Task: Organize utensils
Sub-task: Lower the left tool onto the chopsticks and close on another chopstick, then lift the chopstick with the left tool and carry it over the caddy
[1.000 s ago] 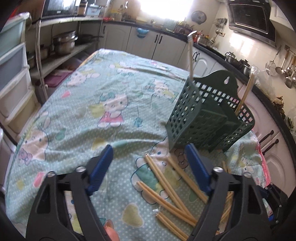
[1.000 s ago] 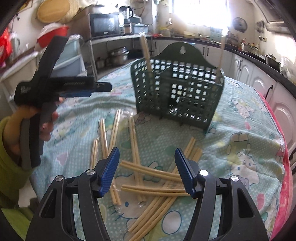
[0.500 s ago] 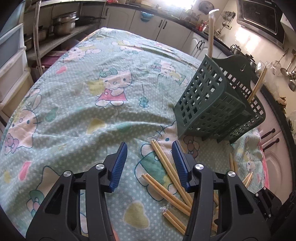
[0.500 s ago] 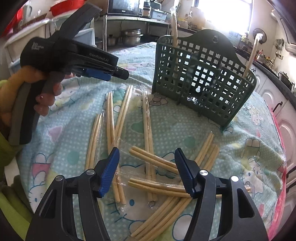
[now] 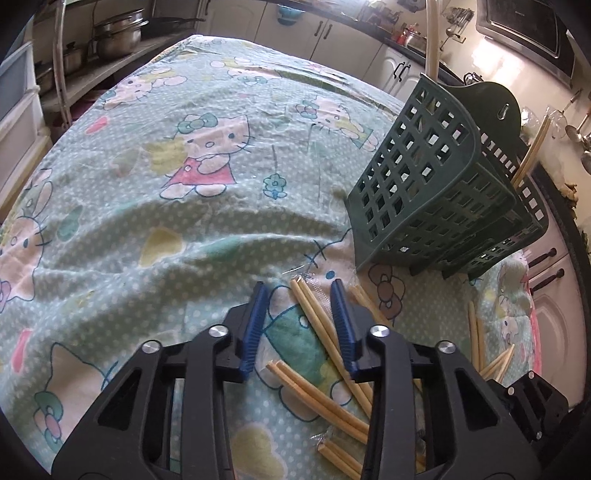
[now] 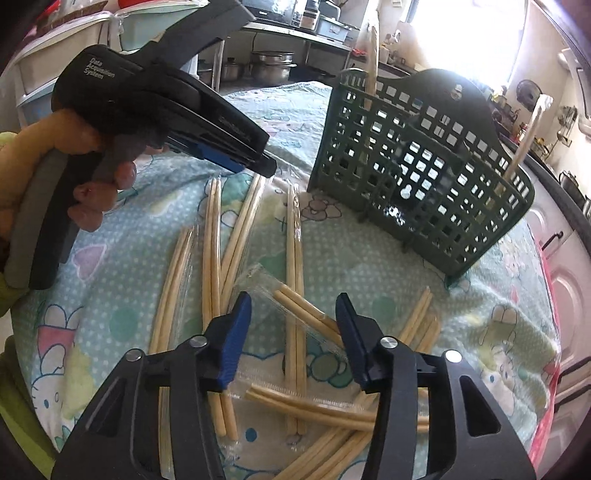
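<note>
Several pairs of pale wooden chopsticks in clear wrappers lie scattered on the Hello Kitty tablecloth (image 5: 184, 229). A dark green slotted utensil holder (image 5: 439, 188) stands upright behind them, with two chopstick pairs standing in it (image 6: 373, 55). My left gripper (image 5: 299, 295) is open, jaws low on either side of the tip of one wrapped pair (image 5: 314, 314). In the right wrist view the left gripper (image 6: 266, 166) hovers over the chopsticks. My right gripper (image 6: 293, 306) is open, straddling another wrapped pair (image 6: 303, 306) just above the cloth.
The green holder (image 6: 424, 177) stands close behind the chopstick pile. Kitchen cabinets (image 5: 550, 306) run along the table's right edge. A shelf with steel pots (image 5: 114, 33) and plastic drawers (image 5: 18, 110) stand at the left.
My left gripper has dropped toward the cloth and its jaws have narrowed around one chopstick pair. My right gripper has come lower and closer over the pile, jaws slightly narrower.
</note>
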Available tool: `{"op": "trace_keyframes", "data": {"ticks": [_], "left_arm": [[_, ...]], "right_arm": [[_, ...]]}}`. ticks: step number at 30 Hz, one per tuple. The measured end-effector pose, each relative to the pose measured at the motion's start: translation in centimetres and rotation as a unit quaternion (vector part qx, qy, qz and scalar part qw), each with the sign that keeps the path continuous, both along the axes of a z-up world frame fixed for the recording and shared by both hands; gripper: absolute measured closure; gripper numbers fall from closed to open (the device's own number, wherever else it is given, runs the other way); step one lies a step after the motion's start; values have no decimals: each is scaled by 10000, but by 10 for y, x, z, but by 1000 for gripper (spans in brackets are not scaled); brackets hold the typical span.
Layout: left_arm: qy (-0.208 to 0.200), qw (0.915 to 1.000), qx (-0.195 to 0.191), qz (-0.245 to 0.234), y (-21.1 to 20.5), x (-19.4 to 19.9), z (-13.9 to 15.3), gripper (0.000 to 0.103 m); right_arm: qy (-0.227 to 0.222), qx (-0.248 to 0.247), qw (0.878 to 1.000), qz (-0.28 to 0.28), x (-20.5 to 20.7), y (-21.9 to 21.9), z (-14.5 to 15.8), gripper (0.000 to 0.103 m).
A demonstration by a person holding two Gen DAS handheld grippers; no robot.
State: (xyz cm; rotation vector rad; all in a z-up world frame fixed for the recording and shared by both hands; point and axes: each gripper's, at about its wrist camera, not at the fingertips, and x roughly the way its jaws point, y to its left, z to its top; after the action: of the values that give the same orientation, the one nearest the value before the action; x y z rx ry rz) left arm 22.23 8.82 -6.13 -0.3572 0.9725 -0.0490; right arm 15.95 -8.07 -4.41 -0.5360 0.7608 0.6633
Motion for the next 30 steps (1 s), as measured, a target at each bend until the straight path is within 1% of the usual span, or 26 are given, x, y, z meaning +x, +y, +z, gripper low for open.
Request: {"op": "trace_keyframes", "data": {"ticks": [1, 4, 6, 9, 15, 19, 21, 26, 30], "left_arm": [[6, 10000, -4, -8, -1, 1, 0, 79], [23, 9999, 82, -55, -5, 4, -1, 81], [27, 9999, 134, -58, -7, 4, 0, 83], [-8, 9999, 115, -107, -9, 2, 3, 84], [100, 9996, 178, -184, -12, 11, -3, 84], [104, 9995, 225, -204, -14, 16, -4, 84], [115, 9995, 235, -179, -14, 19, -5, 88], [102, 9997, 147, -139, -9, 25, -5, 92], [36, 10000, 59, -56, -4, 23, -1, 96]], "right_arm": [[-14, -10, 10000, 20, 1, 1, 0, 61], [-88, -8, 9999, 87, 4, 5, 0, 70], [-126, -13, 9998, 120, 5, 7, 0, 81], [-160, 34, 9998, 107, 8, 7, 0, 91], [-132, 185, 9997, -27, 15, 2, 1, 98], [-34, 405, 9991, -119, 20, -5, 6, 100], [41, 615, 9979, -180, 23, -11, 10, 100], [255, 1146, 9926, -309, 29, -27, 22, 101], [293, 1431, 9885, -382, 31, -38, 32, 102]]}}
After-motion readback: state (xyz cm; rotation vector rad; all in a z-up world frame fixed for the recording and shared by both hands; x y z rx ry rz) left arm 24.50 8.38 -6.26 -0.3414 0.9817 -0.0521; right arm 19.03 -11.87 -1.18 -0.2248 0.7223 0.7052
